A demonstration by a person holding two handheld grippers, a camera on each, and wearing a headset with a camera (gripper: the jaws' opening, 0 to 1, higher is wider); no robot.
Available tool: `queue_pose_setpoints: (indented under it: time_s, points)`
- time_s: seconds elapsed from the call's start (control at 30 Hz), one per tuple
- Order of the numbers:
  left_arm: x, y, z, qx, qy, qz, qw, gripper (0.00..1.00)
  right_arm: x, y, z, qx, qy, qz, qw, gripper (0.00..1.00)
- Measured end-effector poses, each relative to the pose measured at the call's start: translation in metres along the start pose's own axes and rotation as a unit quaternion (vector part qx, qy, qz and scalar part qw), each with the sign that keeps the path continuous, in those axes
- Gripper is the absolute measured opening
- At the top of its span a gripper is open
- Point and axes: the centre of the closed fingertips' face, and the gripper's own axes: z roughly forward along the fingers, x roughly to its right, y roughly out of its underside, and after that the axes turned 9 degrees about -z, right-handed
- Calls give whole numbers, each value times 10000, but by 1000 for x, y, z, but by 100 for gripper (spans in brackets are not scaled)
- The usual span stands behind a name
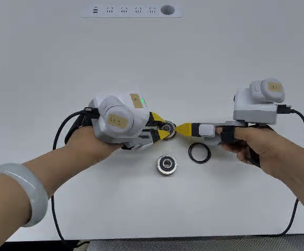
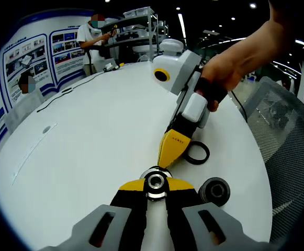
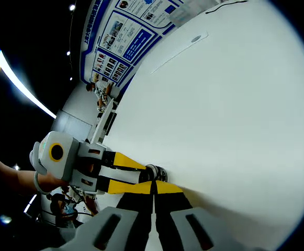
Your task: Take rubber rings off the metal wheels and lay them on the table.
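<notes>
Between the yellow tips of the left gripper (image 2: pixel 155 184) a metal wheel (image 1: pixel 168 128) is sitting clamped, so that one's gripping it pretty snugly from both sides. Right at the wheel's far edge, the right gripper (image 1: pixel 182 129) is pointing straight at it from the opposite side. Its two jaws are squeezing together into one yellow wedge, and the tip is touching the wheel's rim. Honestly can't tell if it's pinching any rubber there or just pressing against it. Each gripper is sitting in one of the person's hands, and the left wrist is wearing a pale bangle (image 1: pixel 18 191).

Down on the white table (image 1: pixel 141 63), just on the person's side of the right gripper's tip, one black rubber ring (image 1: pixel 199 152) is lying flat on its own. Near it, on the person's side of the left gripper's jaws, a second wheel (image 1: pixel 167 164) is lying flat too, not touching the ring and showing a dark band round its outside.

Black cables (image 1: pixel 57 141) are trailing back from both grippers. Way beyond them a white power strip (image 1: pixel 131 10) is lying along the table's far side.
</notes>
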Motion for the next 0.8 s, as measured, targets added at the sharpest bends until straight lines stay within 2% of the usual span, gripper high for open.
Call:
queue_pose_setpoints:
  time_s: [0.37,0.43,0.47,0.5,0.53,0.8]
  points:
    - [0,0,0,-33,-14,24,10000,13,-11,-4,1,108,-92,14,9999,1]
    - [0,0,0,-37,-17,26,10000,13,-17,-6,2,169,-187,28,9997,1]
    - [0,0,0,-39,-24,26,10000,13,-29,-12,4,291,-449,115,9985,1]
    - [-1,0,0,-41,-38,23,10000,13,-28,-8,5,144,-362,14,9992,1]
    - [-1,0,0,-45,-35,24,10000,13,-29,-10,6,196,-315,-124,9992,1]
    - [0,-1,0,-42,-17,57,10000,13,-18,-9,0,217,-152,18,9996,1]
